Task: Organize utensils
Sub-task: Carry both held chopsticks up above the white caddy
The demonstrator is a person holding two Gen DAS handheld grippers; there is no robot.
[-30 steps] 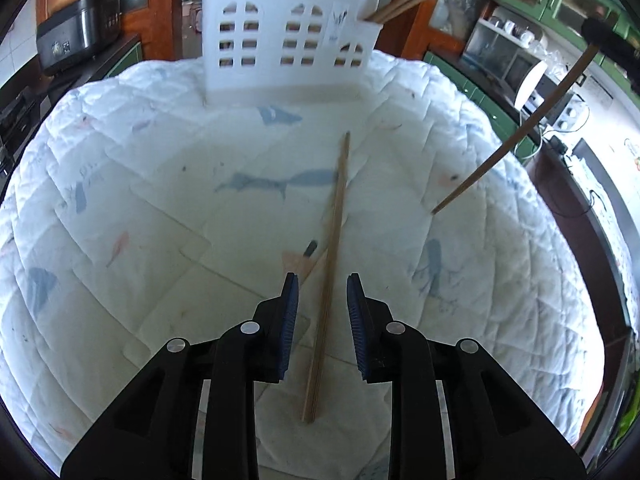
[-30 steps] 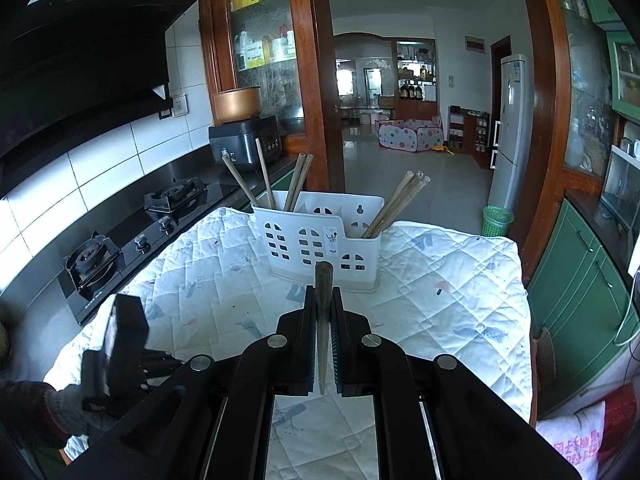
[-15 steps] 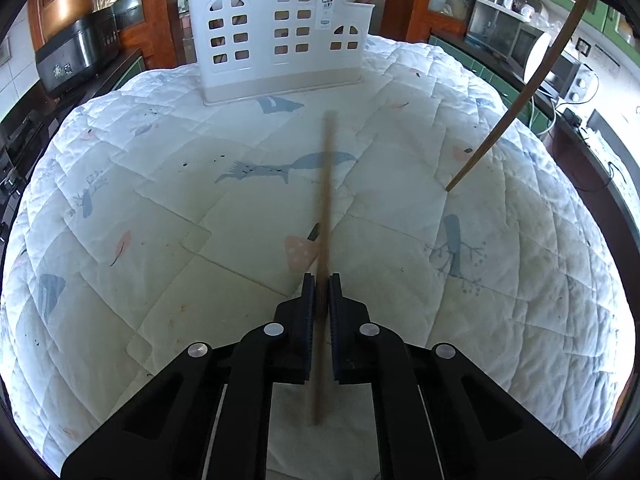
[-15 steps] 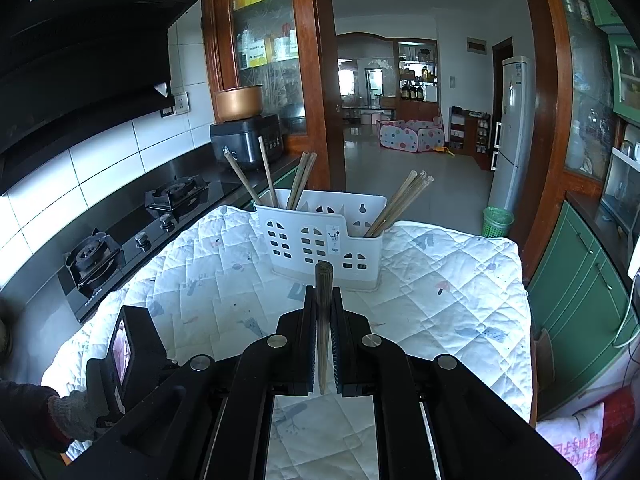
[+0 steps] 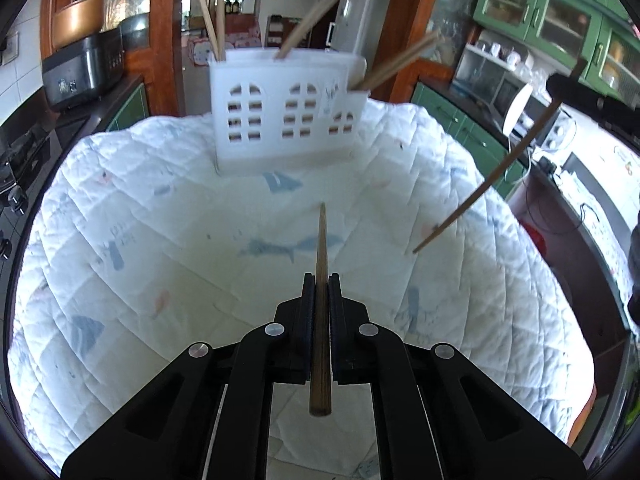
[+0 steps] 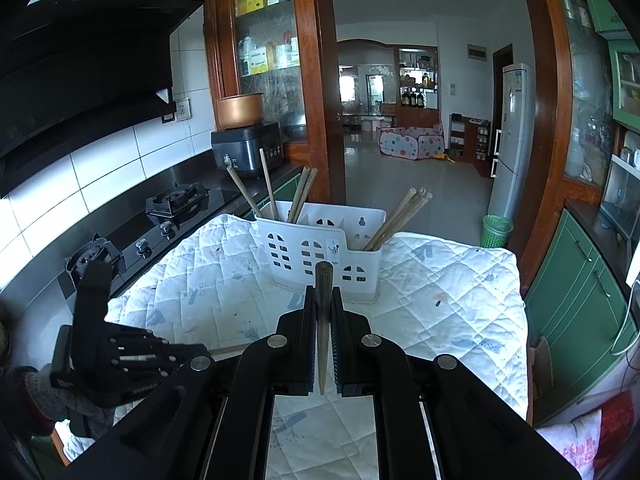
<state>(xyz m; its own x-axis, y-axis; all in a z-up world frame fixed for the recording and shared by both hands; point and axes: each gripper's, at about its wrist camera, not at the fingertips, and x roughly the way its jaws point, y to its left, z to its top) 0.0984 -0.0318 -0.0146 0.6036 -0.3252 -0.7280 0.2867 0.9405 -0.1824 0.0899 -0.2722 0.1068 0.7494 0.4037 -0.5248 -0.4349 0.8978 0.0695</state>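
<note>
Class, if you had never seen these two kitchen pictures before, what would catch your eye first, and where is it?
Each black hand-held gripper, left and right, is shut on one brown wooden chopstick. Past them, at the quilted white cloth's far edge, a white plastic holder with arched cut-outs stands bristling with more chopsticks.

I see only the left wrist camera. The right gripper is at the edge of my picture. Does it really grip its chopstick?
Observer: Yes. In the right wrist view the right gripper is shut on its chopstick, thick end pointing forward.
Operator: What does the holder look like from that side?
Observer: The holder has a taller back wall with a hanging hole in it.
</note>
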